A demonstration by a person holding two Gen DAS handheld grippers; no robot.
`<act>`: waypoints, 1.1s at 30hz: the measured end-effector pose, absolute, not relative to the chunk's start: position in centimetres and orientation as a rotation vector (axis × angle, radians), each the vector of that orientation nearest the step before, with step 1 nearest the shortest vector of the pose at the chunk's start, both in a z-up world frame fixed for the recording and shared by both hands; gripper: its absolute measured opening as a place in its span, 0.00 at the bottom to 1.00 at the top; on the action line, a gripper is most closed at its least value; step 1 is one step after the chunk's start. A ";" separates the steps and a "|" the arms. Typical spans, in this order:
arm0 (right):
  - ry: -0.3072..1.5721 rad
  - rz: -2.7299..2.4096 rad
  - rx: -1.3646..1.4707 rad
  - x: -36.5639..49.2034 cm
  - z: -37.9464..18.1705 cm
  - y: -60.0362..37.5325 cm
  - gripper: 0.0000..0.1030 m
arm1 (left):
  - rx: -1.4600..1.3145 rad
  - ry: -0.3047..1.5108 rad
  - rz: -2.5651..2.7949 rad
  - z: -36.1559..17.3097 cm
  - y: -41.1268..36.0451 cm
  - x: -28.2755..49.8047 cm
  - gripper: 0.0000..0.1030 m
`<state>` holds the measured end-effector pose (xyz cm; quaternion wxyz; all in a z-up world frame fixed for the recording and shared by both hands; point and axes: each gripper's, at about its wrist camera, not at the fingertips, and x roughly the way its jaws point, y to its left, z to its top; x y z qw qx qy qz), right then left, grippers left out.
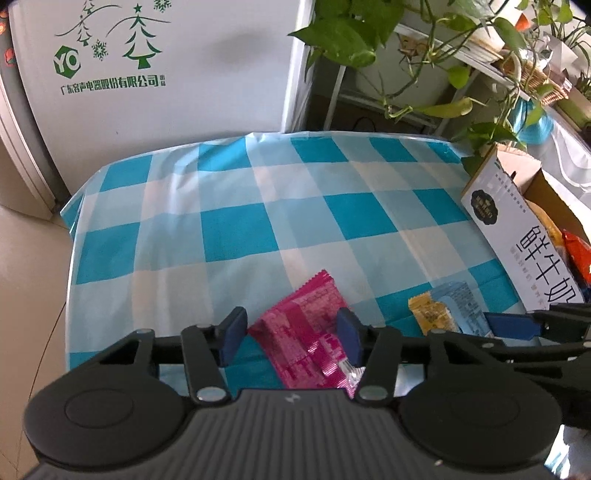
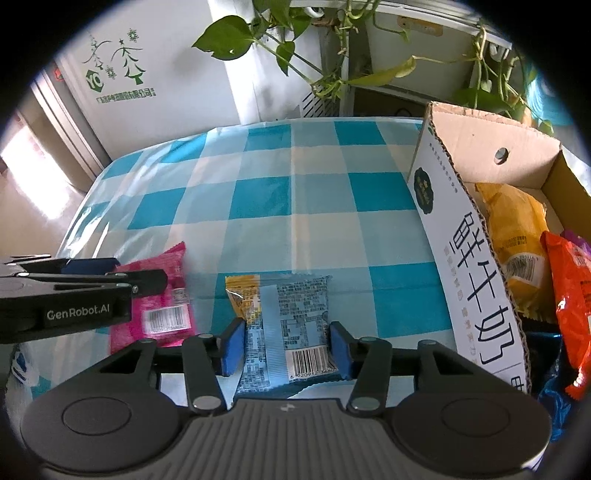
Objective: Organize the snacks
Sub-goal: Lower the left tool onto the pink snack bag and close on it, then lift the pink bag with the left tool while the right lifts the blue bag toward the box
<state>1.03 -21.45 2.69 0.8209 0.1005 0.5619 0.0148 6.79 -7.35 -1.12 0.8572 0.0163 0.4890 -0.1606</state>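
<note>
A pink snack packet (image 1: 303, 325) lies on the blue-checked tablecloth (image 1: 240, 221) near its front edge. My left gripper (image 1: 291, 339) stands over it, its blue pads closed against the packet's two sides. To the right lies a light-blue packet with a yellow end (image 2: 291, 317), barcode up. My right gripper (image 2: 286, 350) is shut on it, both pads touching its edges. In the right wrist view the left gripper (image 2: 122, 273) shows side-on over the pink packet (image 2: 162, 295). In the left wrist view the right gripper (image 1: 532, 317) sits beside the blue packet (image 1: 447, 310).
An open cardboard milk box (image 2: 469, 258) stands at the table's right, holding a yellow packet (image 2: 517, 236) and an orange-red one (image 2: 569, 295). A white appliance (image 1: 166, 74) stands behind the table, with trailing plants (image 1: 351, 33) at the back right. The floor (image 1: 22, 258) drops off on the left.
</note>
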 end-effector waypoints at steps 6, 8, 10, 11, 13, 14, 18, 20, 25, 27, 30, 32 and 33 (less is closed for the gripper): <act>1.190 0.024 0.203 1.1 2.6 -21.4 0.54 | 0.022 1.060 -0.286 -1.2 -7.1 6.7 0.65; 1.178 0.017 0.188 1.2 2.6 -21.4 0.54 | -0.003 1.078 -0.270 -1.3 -6.7 6.6 0.67; 1.174 0.025 0.188 1.3 2.5 -21.3 0.54 | -0.002 1.082 -0.253 -1.3 -6.4 6.4 0.71; 1.173 0.035 0.188 1.5 2.5 -21.1 0.54 | -0.003 1.079 -0.247 -1.3 -6.3 6.2 0.71; 1.177 0.057 0.168 1.6 2.4 -20.5 0.54 | -0.015 1.079 -0.239 -1.4 -5.9 6.2 0.72; 1.179 0.071 0.150 1.7 2.3 -20.0 0.54 | -0.023 1.085 -0.238 -1.5 -5.7 6.3 0.73; 1.189 0.168 0.065 1.3 2.6 -17.6 0.54 | -0.034 1.079 -0.220 -1.4 -5.2 6.6 0.73; 1.199 0.229 0.061 0.9 2.9 -16.8 0.54 | -0.027 1.079 -0.218 -1.5 -5.2 6.7 0.73; 1.210 0.170 0.020 0.8 3.3 -17.0 0.54 | 0.008 1.069 -0.221 -1.7 -5.6 6.6 0.79; 1.209 0.120 0.044 1.0 3.4 -18.2 0.54 | 0.037 1.050 -0.229 -1.7 -6.1 6.4 0.79; 1.211 0.067 0.079 1.0 3.2 -19.5 0.54 | 0.095 1.030 -0.247 -1.7 -7.1 6.0 0.84; 1.214 0.053 0.072 1.0 3.0 -19.8 0.54 | 0.116 1.044 -0.249 -2.1 -7.5 5.9 0.88; 1.216 0.050 0.073 1.0 2.9 -19.9 0.54 | 0.117 1.056 -0.245 -2.4 -7.7 5.8 0.89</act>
